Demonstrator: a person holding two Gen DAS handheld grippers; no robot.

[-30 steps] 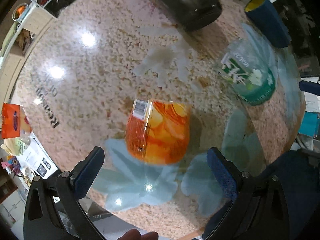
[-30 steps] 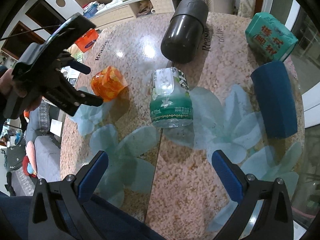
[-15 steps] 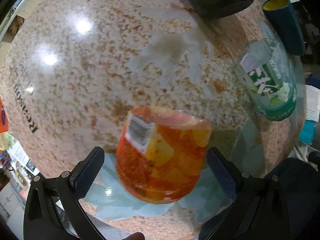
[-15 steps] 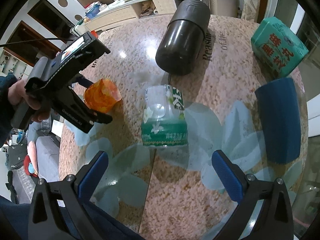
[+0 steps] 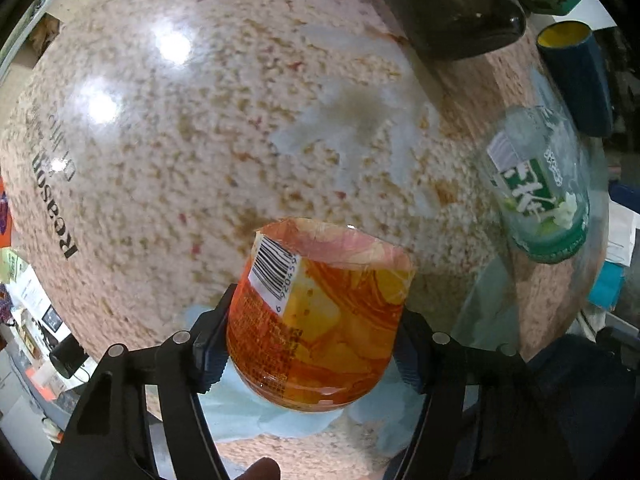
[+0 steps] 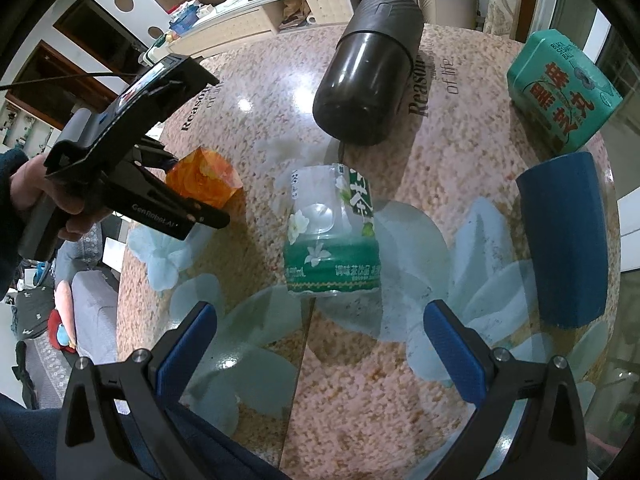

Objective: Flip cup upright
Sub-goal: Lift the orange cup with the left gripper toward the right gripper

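cup: the orange cup (image 5: 320, 328) is sitting between the two pads of the left tongs (image 5: 310, 344), near the edge of the table (image 5: 200, 128). it looks upside down, with the cut open rim toward the table and the rounded closed end toward the camera, but i cannot tell if it is touching the table.
long way: the cup's long way is pointing straight out from the left tongs, tilted a little.
left tongs: they are pinching the orange cup on both sides, pads touching its wall.
right tongs: the right tongs (image 6: 320, 344) are spread wide with nothing in them, hanging well apart from the orange cup. the green cup (image 6: 332, 236) is lying just in front of them.
nearer hand: the left one; it is already holding the cup.
next move: i think the wrist is going to have to roll over so the open rim points up.
change: half a second ago the left pads were wide open beside the cup. now they are squeezing it, and the cup is looking bigger and closer.
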